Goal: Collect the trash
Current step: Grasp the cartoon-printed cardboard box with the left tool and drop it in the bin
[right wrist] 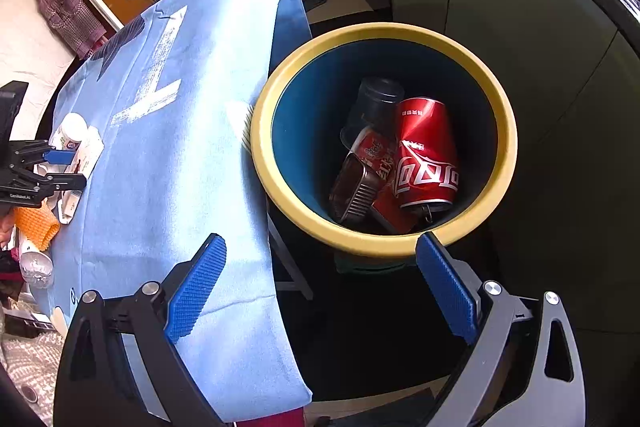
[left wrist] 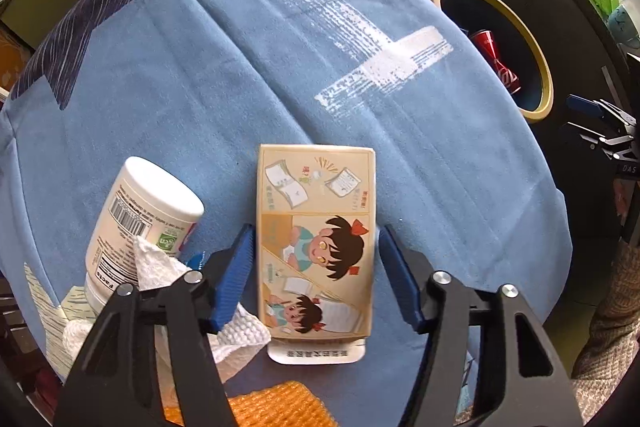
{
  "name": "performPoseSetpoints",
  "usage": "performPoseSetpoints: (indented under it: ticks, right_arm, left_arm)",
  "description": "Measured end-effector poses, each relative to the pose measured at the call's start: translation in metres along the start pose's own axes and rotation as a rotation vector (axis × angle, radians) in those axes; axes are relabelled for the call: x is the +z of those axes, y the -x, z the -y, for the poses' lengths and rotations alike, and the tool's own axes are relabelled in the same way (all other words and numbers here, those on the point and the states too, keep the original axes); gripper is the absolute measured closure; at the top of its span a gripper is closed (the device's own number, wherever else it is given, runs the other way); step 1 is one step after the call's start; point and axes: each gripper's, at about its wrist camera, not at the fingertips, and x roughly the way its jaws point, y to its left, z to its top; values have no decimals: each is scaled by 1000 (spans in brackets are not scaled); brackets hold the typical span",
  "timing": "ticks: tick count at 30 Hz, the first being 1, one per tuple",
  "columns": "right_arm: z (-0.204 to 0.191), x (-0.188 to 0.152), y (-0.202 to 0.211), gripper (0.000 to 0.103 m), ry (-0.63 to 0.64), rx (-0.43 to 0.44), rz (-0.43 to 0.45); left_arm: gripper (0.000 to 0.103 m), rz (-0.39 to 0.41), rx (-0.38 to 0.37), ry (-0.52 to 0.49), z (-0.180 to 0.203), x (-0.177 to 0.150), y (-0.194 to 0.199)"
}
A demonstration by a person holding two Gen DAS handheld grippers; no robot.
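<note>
Left hand-held gripper (left wrist: 316, 275) open, low over counter (left wrist: 240, 67), pads either side of cartoon box (left wrist: 316, 243), not touching. Right hand-held gripper (right wrist: 320, 291) open, empty, above bin (right wrist: 384, 251).

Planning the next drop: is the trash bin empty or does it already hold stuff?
Not empty. The bin already holds a crushed red can, a dark plastic cup and a metal tin.

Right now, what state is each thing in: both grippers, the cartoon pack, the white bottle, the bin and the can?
left gripper: open, fingers either side of the pack
right gripper: open, empty
cartoon pack: flat on the cloth
white bottle: tilted, cap on
bin: open-topped, partly filled
red can: dented, inside the bin
</note>
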Motion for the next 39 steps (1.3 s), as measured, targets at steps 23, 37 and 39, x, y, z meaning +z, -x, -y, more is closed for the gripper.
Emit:
performPoseSetpoints:
  ticks: [23,37,39]
  right_arm:
    - [8,-21,36,9,-34,22,93]
    - [46,-79,87,9,-140,-23,160]
    - [47,-83,93,9,-149,-23,171]
  left_arm:
    - [48,94,-61,-119,58,11,70]
    - [48,224,-115,-302,223,169,28]
    - [40,244,-90,-274,228,187,11]
